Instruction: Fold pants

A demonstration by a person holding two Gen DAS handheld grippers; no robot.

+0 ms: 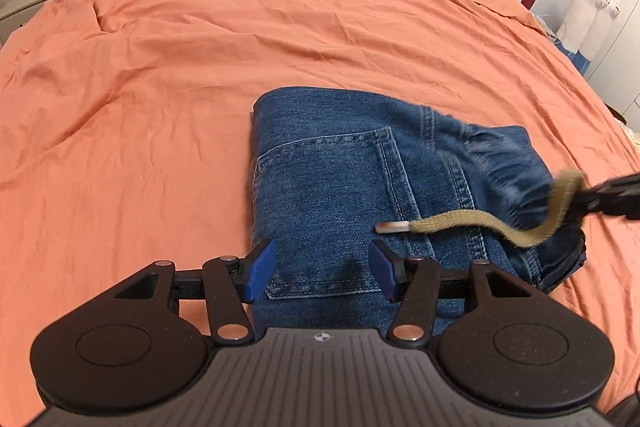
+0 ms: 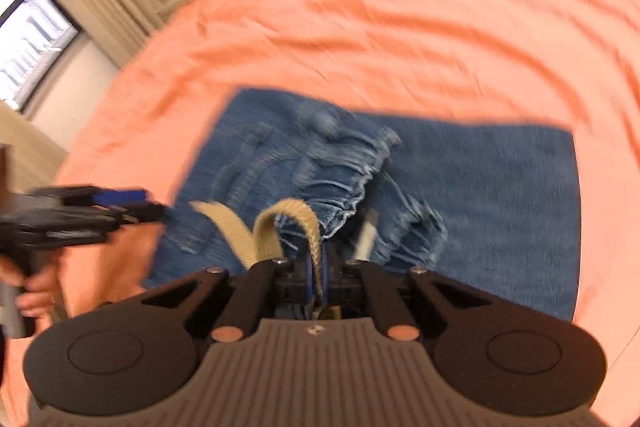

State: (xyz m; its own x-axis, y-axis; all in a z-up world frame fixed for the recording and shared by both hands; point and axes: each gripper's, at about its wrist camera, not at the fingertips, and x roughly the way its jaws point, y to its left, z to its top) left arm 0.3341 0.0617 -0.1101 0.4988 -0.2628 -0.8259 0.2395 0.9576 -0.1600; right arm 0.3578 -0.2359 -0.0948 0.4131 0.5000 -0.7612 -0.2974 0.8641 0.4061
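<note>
Jeans [image 1: 340, 187] sitting folded on the orange bed [image 1: 180, 67], drawstring getting pinched

R gripper [image 2: 316, 279] is clamping shut on the tan drawstring [image 1: 480, 223] near the waistband, cord looping out w/ its tip lying over the back pocket. L gripper [image 1: 322, 269] is hovering over the pocket, jaws apart, nothing btwn them.

The right gripper [image 2: 316, 277] has its blue pads pressed together on a tan drawstring [image 2: 292, 217], which loops up just in front of them. Under it the folded blue jeans [image 2: 480, 195] lie on the orange bedsheet [image 2: 400, 27]. At the left, blurred, a hand [image 2: 32, 291] holds the left gripper [image 2: 132, 205] beside the jeans.
</note>
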